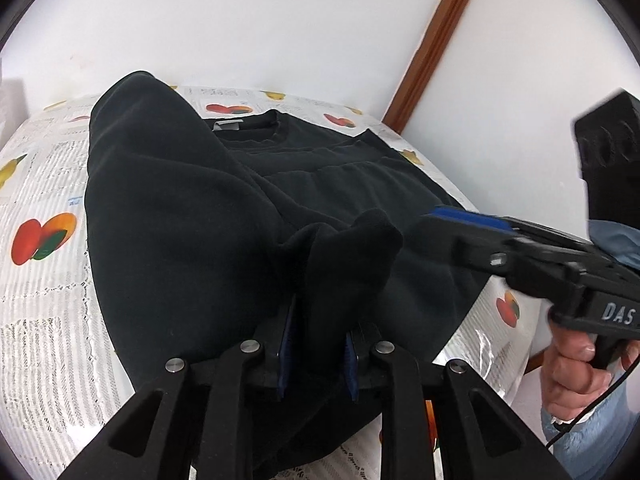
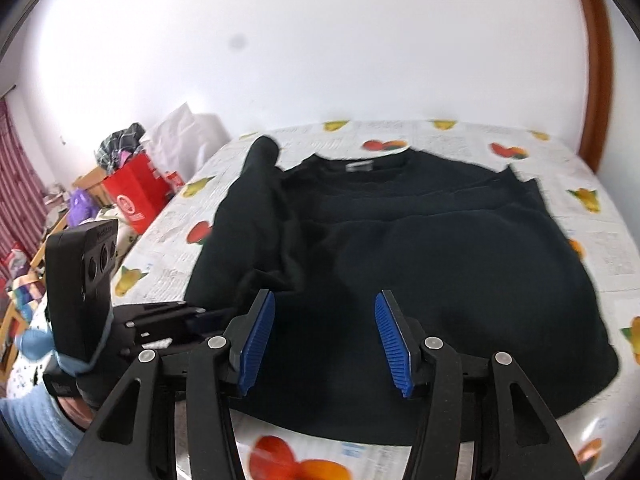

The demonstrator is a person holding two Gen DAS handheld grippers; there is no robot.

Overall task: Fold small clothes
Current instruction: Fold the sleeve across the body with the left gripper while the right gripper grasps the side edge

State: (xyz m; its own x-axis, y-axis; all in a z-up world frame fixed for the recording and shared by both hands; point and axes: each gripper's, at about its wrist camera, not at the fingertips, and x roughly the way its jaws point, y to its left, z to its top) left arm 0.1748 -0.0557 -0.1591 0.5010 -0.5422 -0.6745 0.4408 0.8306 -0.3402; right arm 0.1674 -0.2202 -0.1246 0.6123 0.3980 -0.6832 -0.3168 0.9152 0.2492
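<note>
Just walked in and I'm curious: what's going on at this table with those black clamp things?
A person is folding a black sweatshirt on a table with a fruit-print cloth, using a hand-held gripper in each hand. The left gripper has a fold of the sweatshirt's sleeve between its blue pads; whether it still pinches is unclear. The right gripper is open and empty above the sweatshirt's lower part. One sleeve is already laid across the body.

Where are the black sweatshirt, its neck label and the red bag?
black sweatshirt (image 2: 440,256): right wrist view, chest.
neck label (image 2: 359,166): right wrist view, centre.
red bag (image 2: 138,192): right wrist view, front face.
</note>
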